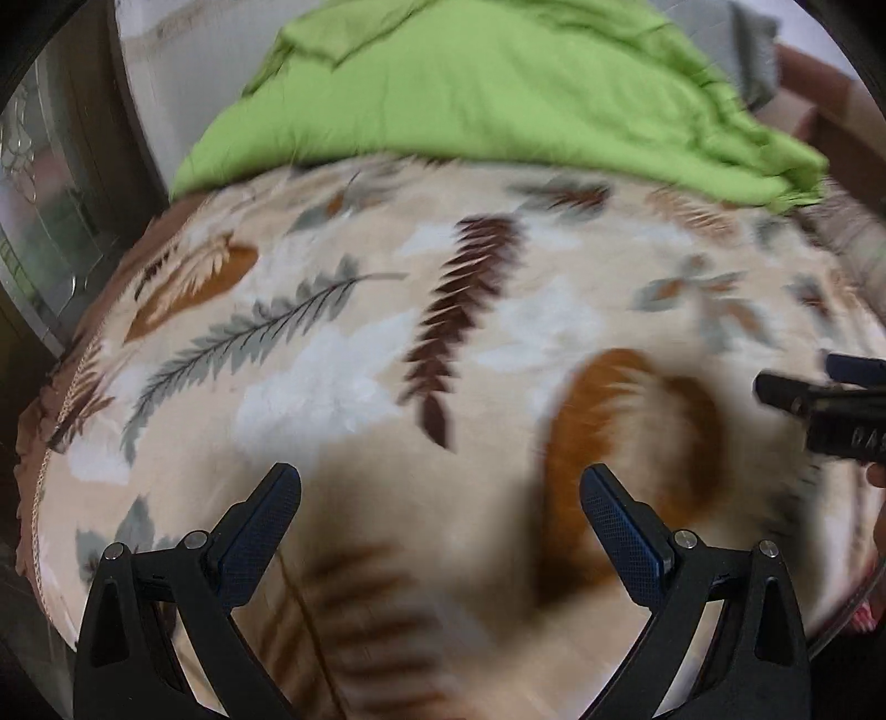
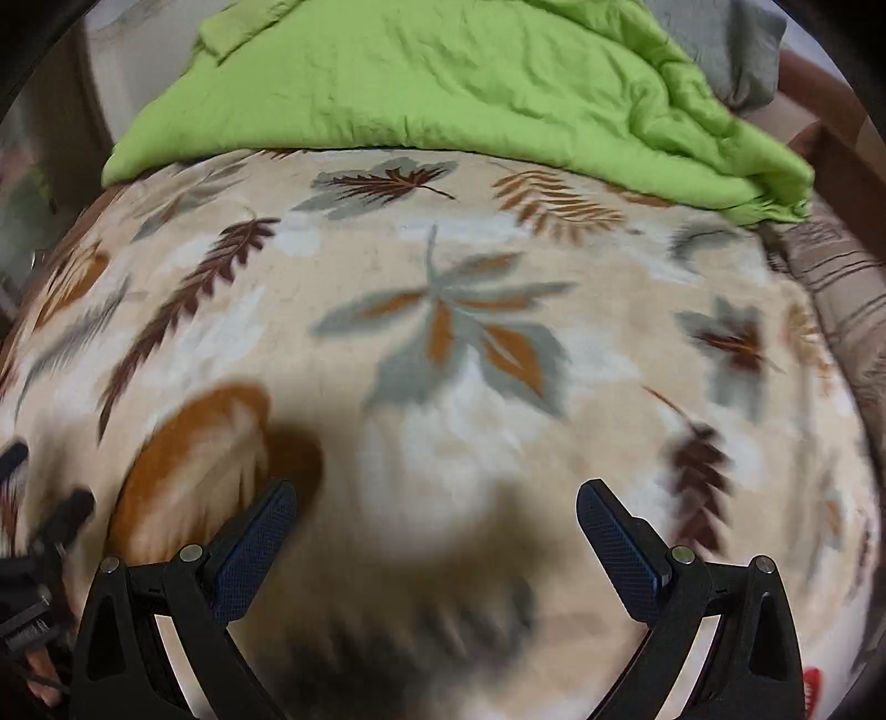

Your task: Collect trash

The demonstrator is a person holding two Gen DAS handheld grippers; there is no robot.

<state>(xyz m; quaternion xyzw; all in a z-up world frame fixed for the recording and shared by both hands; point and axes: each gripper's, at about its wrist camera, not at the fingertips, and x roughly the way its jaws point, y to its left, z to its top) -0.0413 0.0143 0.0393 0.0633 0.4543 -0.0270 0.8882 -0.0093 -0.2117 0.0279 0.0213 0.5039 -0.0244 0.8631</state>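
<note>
Surface: a bed covered by a cream blanket printed with grey, brown and rust leaves — it fills most of both views, blurred toward the near edge
Trash: none can be made out on the blanket in either view; where it lies cannot be told from these pictures
Red-and-white scrap: a small red piece with white marks shows at the lower right edge of the right wrist view, cut off by the rim; what it is cannot be told
Left gripper: the left gripper hangs over the blanket, its jaws spread wide with nothing between them; its shadow falls on the cloth just ahead of the fingers
Right gripper: the right gripper hangs over the blanket too, jaws spread wide and holding nothing, with a dark shadow under the gap
Each seen from the other: the right gripper's black tip enters at the right edge of the left wrist view, and the left one appears blurred at the lower left of the right wrist view — the two are side by side
Green quilt: a rumpled lime-green quilt is heaped across the far end of the bed, lying on the blanket
Grey cloth: a grey piece of fabric sits behind the quilt at the upper right
Striped fabric: a brownish striped cloth lies just beside the blanket's right edge
Left side: a dark frame with a glass panel stands beside the bed
</note>
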